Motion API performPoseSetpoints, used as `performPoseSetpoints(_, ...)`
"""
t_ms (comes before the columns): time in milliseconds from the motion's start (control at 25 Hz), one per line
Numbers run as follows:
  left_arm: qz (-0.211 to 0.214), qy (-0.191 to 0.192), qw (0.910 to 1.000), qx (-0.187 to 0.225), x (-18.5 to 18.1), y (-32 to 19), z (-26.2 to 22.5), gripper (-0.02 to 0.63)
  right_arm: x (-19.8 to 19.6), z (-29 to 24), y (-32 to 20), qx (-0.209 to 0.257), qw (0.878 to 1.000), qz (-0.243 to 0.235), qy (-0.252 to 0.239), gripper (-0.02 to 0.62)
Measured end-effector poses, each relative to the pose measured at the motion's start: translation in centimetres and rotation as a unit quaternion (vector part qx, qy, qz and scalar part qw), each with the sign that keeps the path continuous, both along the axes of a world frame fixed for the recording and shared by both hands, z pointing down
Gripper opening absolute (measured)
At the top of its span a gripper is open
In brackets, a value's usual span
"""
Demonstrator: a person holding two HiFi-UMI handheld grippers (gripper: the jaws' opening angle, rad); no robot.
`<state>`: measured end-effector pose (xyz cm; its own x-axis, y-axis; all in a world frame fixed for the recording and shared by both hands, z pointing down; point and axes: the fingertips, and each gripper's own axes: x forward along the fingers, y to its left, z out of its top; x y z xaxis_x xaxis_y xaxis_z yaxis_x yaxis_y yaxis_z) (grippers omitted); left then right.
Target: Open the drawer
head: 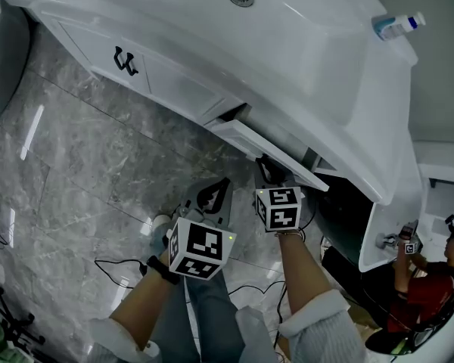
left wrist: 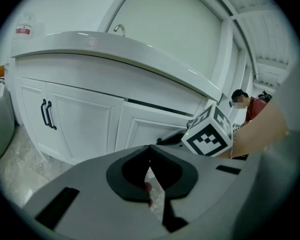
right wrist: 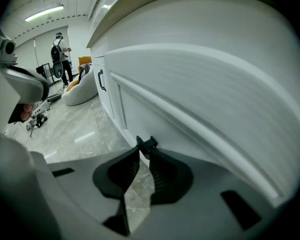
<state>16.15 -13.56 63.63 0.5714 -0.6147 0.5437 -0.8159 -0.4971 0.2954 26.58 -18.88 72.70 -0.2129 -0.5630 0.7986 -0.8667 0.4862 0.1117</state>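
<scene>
There's the handle [right wrist: 149,144] clamped in right tongs [right wrist: 145,151]; left tongs [left wrist: 150,150] together, idle at eight o'clock. Rigid drawer [head: 242,138], likely slides lightly, so pull there.

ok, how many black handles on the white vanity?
3: two black bar handles paired on the cabinet doors; one drawer handle, pinched in the right tongs. Others may be hidden.

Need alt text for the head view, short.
Seen from above, the right claw is clamped on the front of a white vanity drawer that stands slightly pulled out beneath the sink counter. The left claw hangs shut and empty beside it, above a grey marble floor.
</scene>
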Motion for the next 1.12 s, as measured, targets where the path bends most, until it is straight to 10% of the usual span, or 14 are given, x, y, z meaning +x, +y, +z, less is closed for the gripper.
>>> performPoseSetpoints(1120, 0.006, -0.007, 0.9999, -0.004, -2.0, 3.7, 0.5, 0.017, -2.6, 0.2, 6.1, -0.006, 1.0, -0.016, 0.004, 0.052)
